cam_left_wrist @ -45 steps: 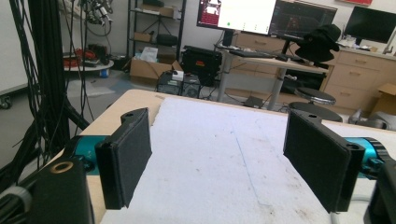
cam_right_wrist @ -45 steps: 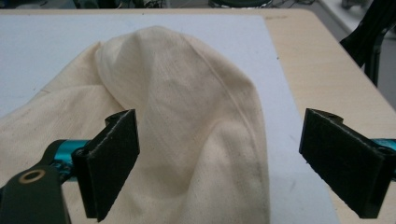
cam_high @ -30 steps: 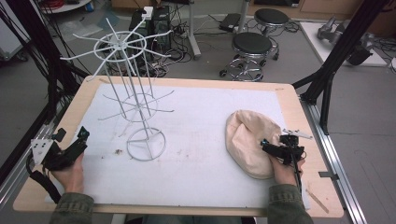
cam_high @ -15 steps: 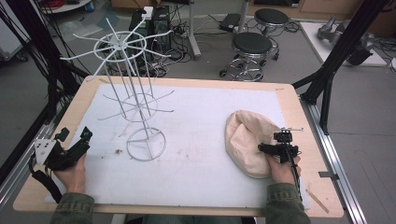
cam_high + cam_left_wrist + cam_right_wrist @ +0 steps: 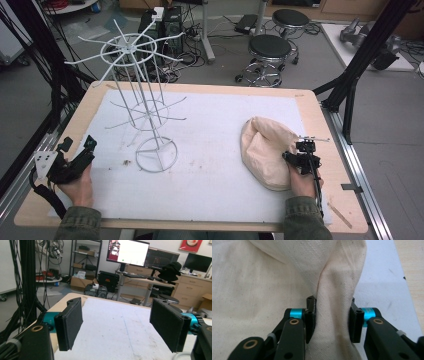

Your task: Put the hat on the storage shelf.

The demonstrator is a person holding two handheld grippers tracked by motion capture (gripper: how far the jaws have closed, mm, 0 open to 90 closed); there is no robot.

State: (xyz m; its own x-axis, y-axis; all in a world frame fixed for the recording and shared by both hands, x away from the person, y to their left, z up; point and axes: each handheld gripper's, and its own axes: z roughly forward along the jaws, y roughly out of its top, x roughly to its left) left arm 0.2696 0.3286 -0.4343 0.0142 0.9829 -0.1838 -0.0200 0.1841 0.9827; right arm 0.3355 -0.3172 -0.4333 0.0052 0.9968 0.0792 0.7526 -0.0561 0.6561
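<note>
The right hand-held gripper (image 5: pixel 332 322) has just been closing its jaws, and they are now pinching a raised fold of the cream cloth hat (image 5: pixel 265 150) between the pads. The hat is lying at the right of the bench (image 5: pixel 310 107), near the front edge, and is bunching where the fold is being squeezed. In my judgement the grasp is now secured and the hat is ready for lifting toward the white wire rack (image 5: pixel 142 107), which is standing at the left-centre with its hooks bare.

The left hand-held gripper (image 5: pixel 77 147) is resting at the near left corner, jaws spread wide with nothing between them.

A white sheet (image 5: pixel 215 150), lightly scuffed and speckled, is covering the wooden bench. Beyond it, black stools (image 5: pixel 270 50), cables and desks with monitors (image 5: pixel 127 252) are occupying the room.
</note>
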